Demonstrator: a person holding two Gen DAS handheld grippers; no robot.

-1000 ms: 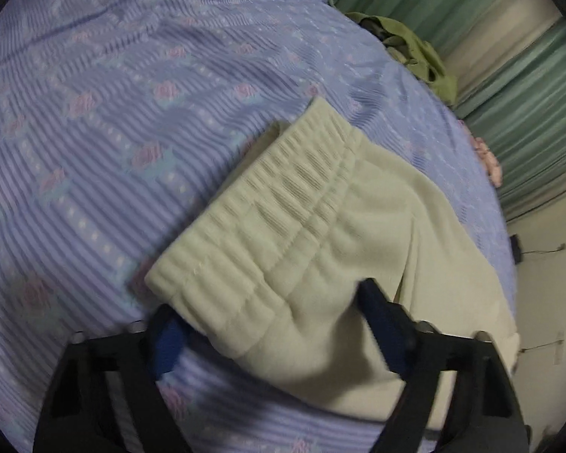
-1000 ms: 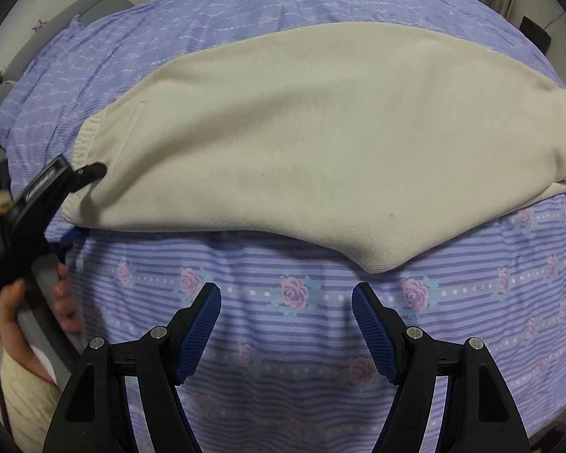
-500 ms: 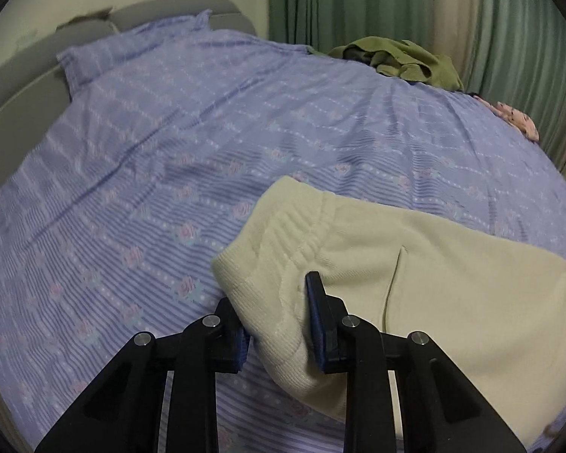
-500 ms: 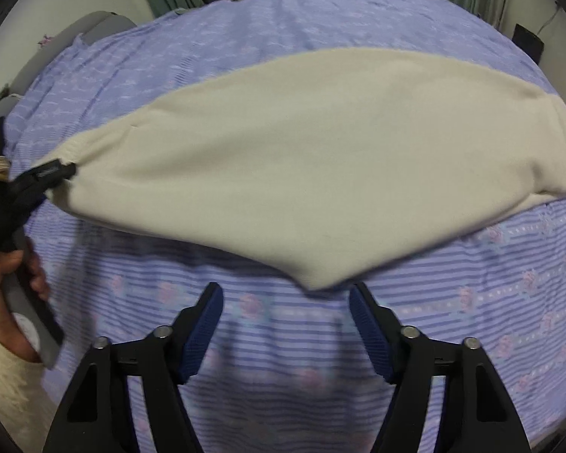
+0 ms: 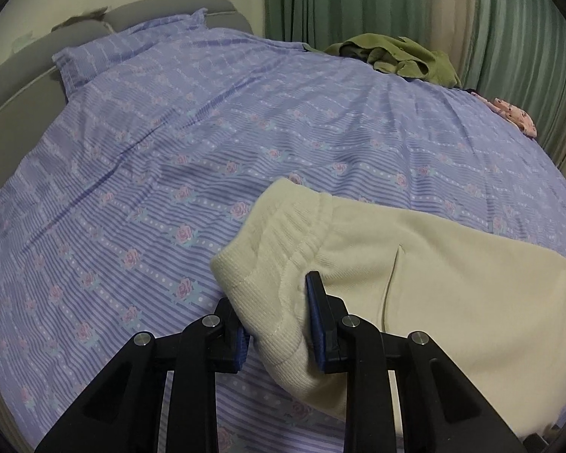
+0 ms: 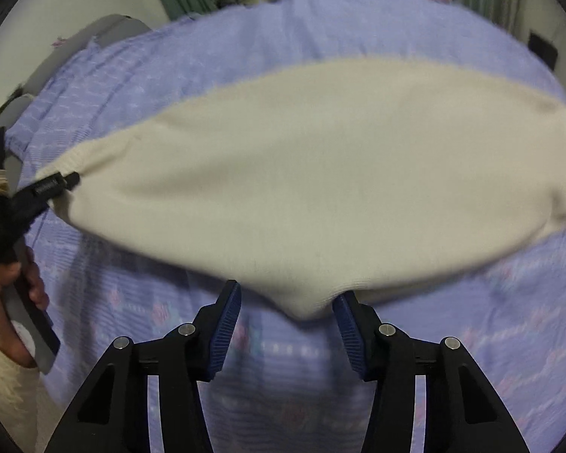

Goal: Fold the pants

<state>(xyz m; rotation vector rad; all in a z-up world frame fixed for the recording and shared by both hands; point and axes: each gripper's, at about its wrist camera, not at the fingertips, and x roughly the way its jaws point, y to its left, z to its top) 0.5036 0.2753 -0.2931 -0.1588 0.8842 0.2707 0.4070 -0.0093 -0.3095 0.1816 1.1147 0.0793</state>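
Cream pants [image 5: 434,275] lie across a purple rose-print bedsheet [image 5: 169,143]. My left gripper [image 5: 279,321] is shut on the ribbed waistband corner [image 5: 268,264] and holds it slightly off the bed. In the right wrist view the pants [image 6: 302,181] stretch left to right, and the left gripper [image 6: 53,185] shows pinching their left end. My right gripper [image 6: 286,324] is open, its blue pads on either side of the pants' near crotch point [image 6: 305,305], not closed on it.
An olive-green garment [image 5: 400,56] and a pink patterned cloth [image 5: 517,117] lie at the bed's far edge by green curtains [image 5: 358,0]. A grey headboard [image 5: 30,75] runs along the left. The person's hand [image 6: 7,294] holds the left gripper's handle.
My left gripper closed on the waistband corner and lifted it a little. My right gripper moved forward until the pants' near point sits between its open fingers.
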